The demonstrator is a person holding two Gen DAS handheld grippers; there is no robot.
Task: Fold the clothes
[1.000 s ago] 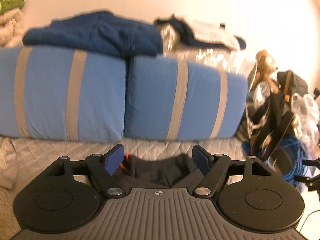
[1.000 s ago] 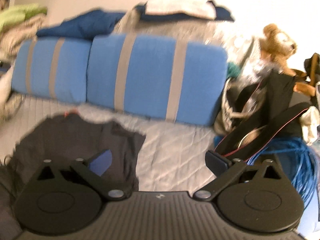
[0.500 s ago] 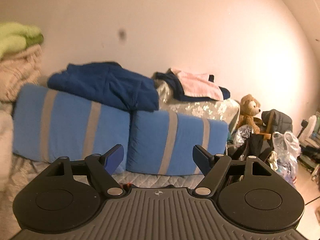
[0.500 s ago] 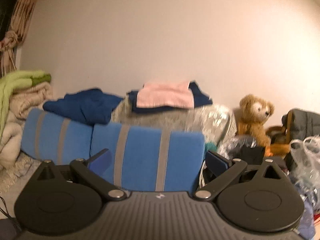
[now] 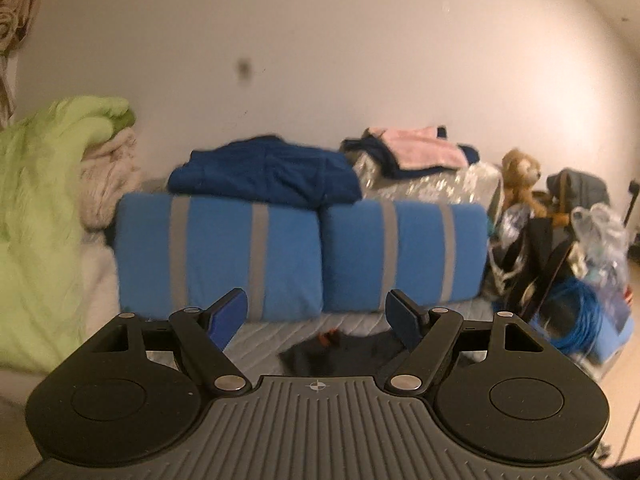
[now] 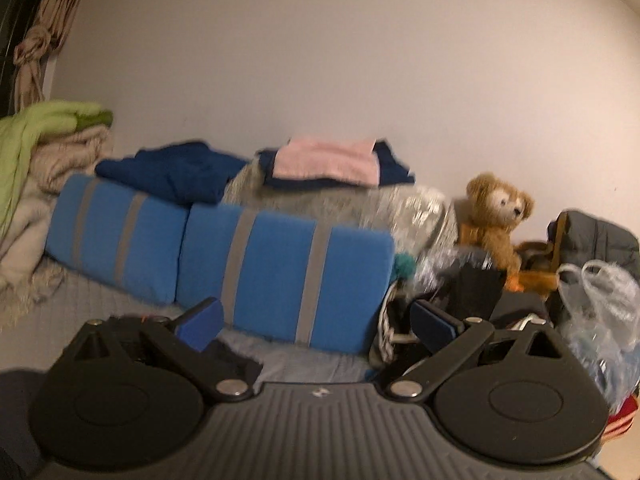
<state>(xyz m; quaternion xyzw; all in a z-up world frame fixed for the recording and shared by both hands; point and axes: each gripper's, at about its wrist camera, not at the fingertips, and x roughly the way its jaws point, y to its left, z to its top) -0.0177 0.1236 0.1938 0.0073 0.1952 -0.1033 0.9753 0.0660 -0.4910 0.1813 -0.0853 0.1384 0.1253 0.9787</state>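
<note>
- My left gripper (image 5: 316, 316) is above the bed (image 5: 272, 334), fingers (image 5: 229, 314) wide apart, nothing between them.
- My right gripper (image 6: 316, 322) is the same: fingers (image 6: 200, 322) wide apart and empty, it points toward the pillows and wall.
- The dark garment (image 5: 340, 354) lies on the grey quilted cover, low in the left view, partly behind the gripper body. A small orange-red spot is at its far edge. In the right view I see it only as a dark piece (image 6: 228, 360) under the left finger, so its shape I cannot tell.
- No finger touches the garment in either view, as far as I see.
- Behind it, 2 blue pillows w/ grey stripes (image 5: 304, 252) stand side by side against the back.
- On top of the pillows is a navy cloth (image 5: 264, 178), crumpled. Beside it, to the right, is a pink towel (image 6: 328, 162) on a dark blue piece, all on a silver-grey bundle.
- At left is a pile w/ a green blanket (image 5: 44, 184) and a beige one below.
- At right of the bed: a teddy bear (image 6: 498, 216), dark bags, a plastic bag (image 6: 600, 304), a coil of blue cable (image 5: 580, 316).
- Both pics are a bit blurred.
</note>
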